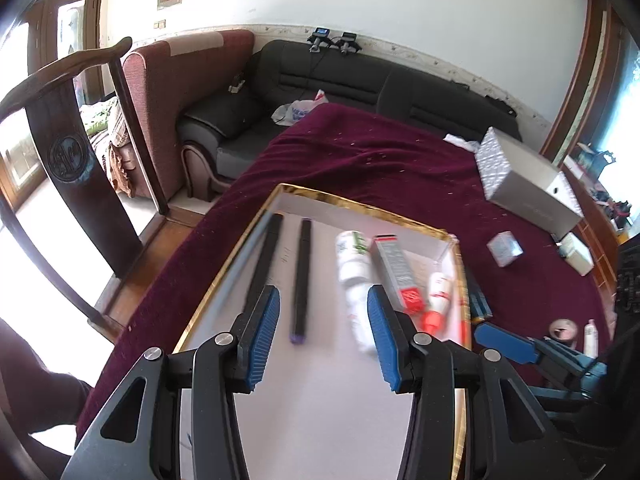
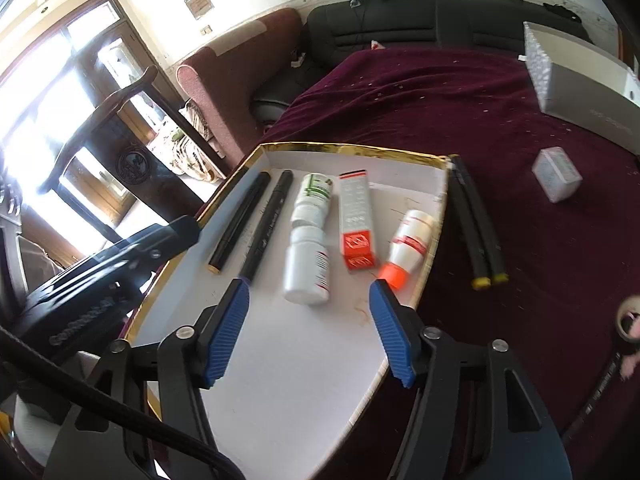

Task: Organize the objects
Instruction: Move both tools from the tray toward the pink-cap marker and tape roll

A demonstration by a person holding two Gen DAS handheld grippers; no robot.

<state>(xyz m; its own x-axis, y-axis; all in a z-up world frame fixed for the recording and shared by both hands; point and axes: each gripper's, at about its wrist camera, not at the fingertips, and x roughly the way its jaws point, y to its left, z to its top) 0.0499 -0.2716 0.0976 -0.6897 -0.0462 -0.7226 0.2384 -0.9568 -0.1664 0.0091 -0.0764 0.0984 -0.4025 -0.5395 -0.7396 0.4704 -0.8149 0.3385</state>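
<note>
Nearest me, both tongs hang spread and empty above the gold-rimmed tray [image 2: 352, 148]: left gripper [image 1: 323, 336], right gripper [image 2: 308, 330]. Laid in the tray: two black markers [image 2: 240, 220], two white bottles [image 2: 308, 256], an orange-ended carton [image 2: 356, 220], an orange-capped bottle [image 2: 412, 240]. Beyond its right rim, a yellow-ended marker pair [image 2: 476, 224] waits on the maroon cloth [image 2: 440, 100]; I judge them next, pinched mid-barrel and laid parallel to the others.
</note>
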